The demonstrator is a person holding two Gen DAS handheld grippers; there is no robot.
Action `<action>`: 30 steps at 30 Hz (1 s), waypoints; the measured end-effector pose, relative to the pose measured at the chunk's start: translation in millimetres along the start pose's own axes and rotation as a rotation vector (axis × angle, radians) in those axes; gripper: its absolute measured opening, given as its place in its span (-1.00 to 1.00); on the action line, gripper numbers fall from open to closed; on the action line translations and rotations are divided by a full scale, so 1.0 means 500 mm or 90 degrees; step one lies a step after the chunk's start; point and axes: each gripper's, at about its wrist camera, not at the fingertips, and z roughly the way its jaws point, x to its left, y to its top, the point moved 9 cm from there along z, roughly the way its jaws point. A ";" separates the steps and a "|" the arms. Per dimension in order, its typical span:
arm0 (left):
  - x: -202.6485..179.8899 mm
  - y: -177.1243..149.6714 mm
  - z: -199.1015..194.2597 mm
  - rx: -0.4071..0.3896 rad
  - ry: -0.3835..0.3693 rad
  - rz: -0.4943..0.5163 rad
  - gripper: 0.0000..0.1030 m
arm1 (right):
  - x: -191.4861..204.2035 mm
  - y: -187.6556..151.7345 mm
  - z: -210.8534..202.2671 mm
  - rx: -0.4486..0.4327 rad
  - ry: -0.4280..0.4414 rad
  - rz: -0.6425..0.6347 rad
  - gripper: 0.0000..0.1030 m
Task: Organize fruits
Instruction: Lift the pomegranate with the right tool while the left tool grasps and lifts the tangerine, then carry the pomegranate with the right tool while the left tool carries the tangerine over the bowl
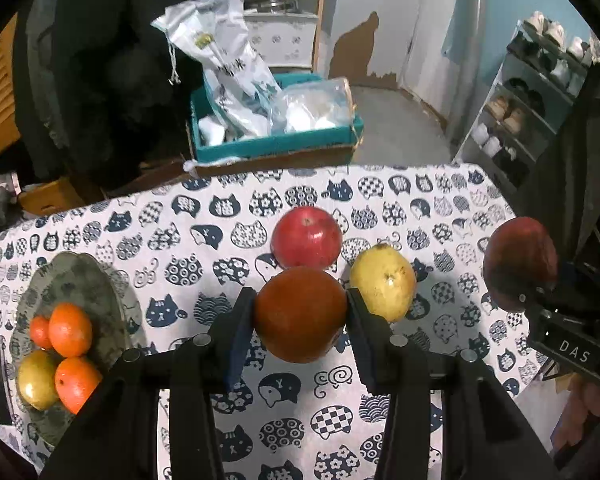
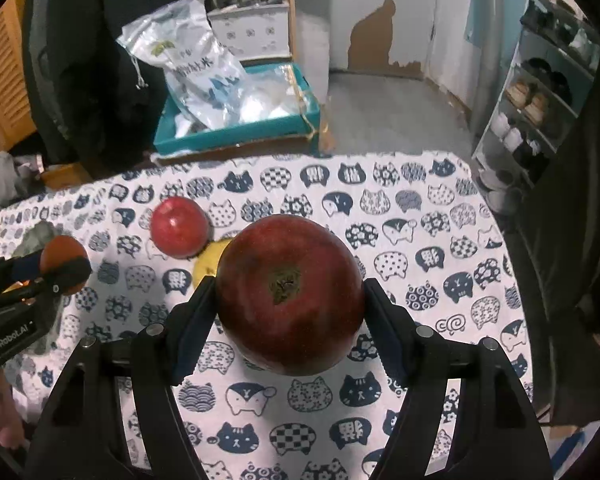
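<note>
My left gripper (image 1: 300,312) is shut on an orange (image 1: 300,314) and holds it above the cat-print tablecloth (image 1: 204,248). Behind it lie a red apple (image 1: 306,237) and a yellow pear (image 1: 382,282). A grey plate (image 1: 88,280) at the left holds two oranges, a small tangerine and a yellow-green fruit. My right gripper (image 2: 288,300) is shut on a large dark red apple (image 2: 290,300) above the cloth. In the right wrist view the red apple (image 2: 179,227) and part of the pear (image 2: 209,262) lie beyond it, and the left gripper with its orange (image 2: 62,258) is at the left.
A teal box (image 1: 276,144) with plastic bags stands behind the table's far edge. A shoe rack (image 1: 532,96) is at the right. A dark coat (image 1: 100,80) hangs at the back left. The table's right edge (image 2: 496,216) drops off near the rack.
</note>
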 end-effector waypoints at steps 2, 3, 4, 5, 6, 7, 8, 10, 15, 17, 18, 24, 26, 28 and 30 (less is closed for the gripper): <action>0.002 0.004 -0.019 -0.008 -0.003 -0.002 -0.11 | 0.005 0.008 -0.018 -0.011 0.002 -0.002 0.40; 0.003 0.006 -0.027 -0.012 -0.005 -0.003 -0.11 | 0.007 0.012 -0.025 -0.015 0.004 -0.003 0.40; 0.003 0.009 -0.035 -0.015 -0.006 -0.004 -0.12 | 0.009 0.015 -0.032 -0.019 0.005 -0.004 0.40; 0.006 0.012 -0.046 -0.021 -0.007 -0.005 -0.12 | 0.013 0.018 -0.040 -0.024 0.006 -0.005 0.40; 0.007 0.013 -0.052 -0.025 -0.007 -0.006 -0.11 | 0.016 0.021 -0.047 -0.027 0.007 -0.007 0.40; 0.009 0.015 -0.060 -0.029 -0.007 -0.008 -0.11 | 0.019 0.024 -0.055 -0.031 0.008 -0.008 0.40; 0.011 0.018 -0.069 -0.034 -0.008 -0.010 -0.11 | 0.023 0.026 -0.061 -0.034 0.010 -0.009 0.40; 0.015 0.023 -0.085 -0.042 -0.009 -0.013 -0.12 | 0.030 0.031 -0.076 -0.043 0.013 -0.012 0.40; 0.025 0.032 -0.122 -0.061 -0.007 -0.016 -0.11 | 0.049 0.044 -0.106 -0.060 0.019 -0.022 0.40; 0.030 0.035 -0.133 -0.068 -0.006 -0.018 -0.12 | 0.058 0.050 -0.119 -0.067 0.021 -0.027 0.40; 0.033 0.037 -0.140 -0.072 -0.006 -0.019 -0.12 | 0.064 0.053 -0.125 -0.070 0.022 -0.031 0.40; 0.049 0.040 -0.172 -0.090 0.005 -0.021 -0.11 | 0.089 0.061 -0.155 -0.086 0.036 -0.041 0.40; 0.059 0.041 -0.184 -0.096 0.007 -0.025 -0.12 | 0.099 0.065 -0.164 -0.093 0.043 -0.044 0.40; 0.068 0.043 -0.195 -0.101 0.010 -0.028 -0.12 | 0.107 0.069 -0.170 -0.097 0.048 -0.046 0.40; 0.079 0.046 -0.206 -0.107 0.014 -0.032 -0.11 | 0.118 0.073 -0.177 -0.101 0.051 -0.050 0.40</action>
